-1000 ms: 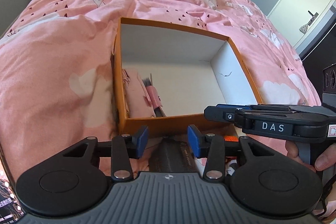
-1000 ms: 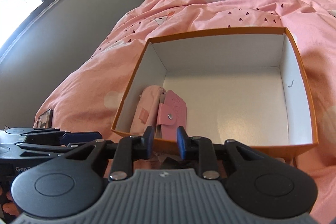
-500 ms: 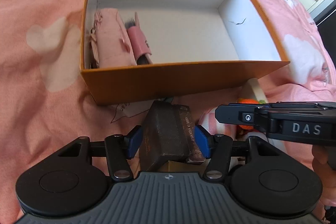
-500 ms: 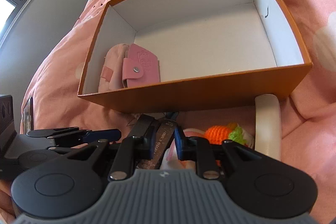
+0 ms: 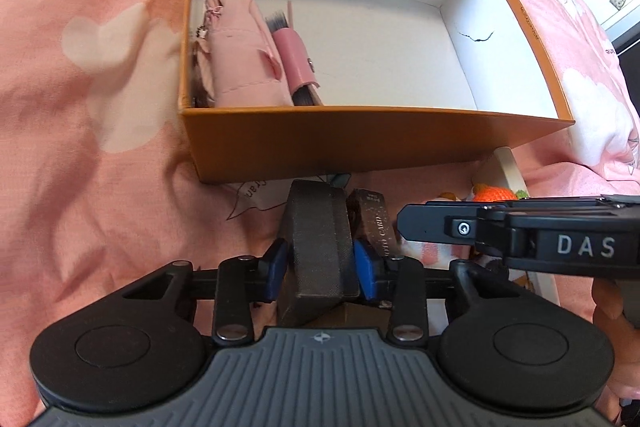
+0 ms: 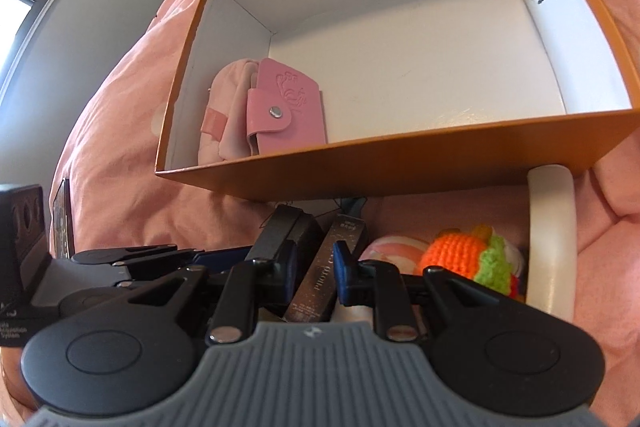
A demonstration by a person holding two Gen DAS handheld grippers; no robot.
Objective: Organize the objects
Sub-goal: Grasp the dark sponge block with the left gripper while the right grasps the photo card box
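A bed under a pink quilt fills both views, with a grey wall and window to the far left in the right wrist view. On it lies an orange box, white inside, holding a pale pink pouch and a pink snap card holder against its left wall; the rest of its floor is bare. A second ago both grippers were higher and looking into the box; they have since dropped to the clutter at its near side, so two more pick-ups look under way. The left gripper is closing its fingers on a dark grey block, pads at both flanks. The right gripper stands nearly closed, its fingers gripping a slim dark photo-card box. Right of it lie a crocheted orange toy and a white tube.
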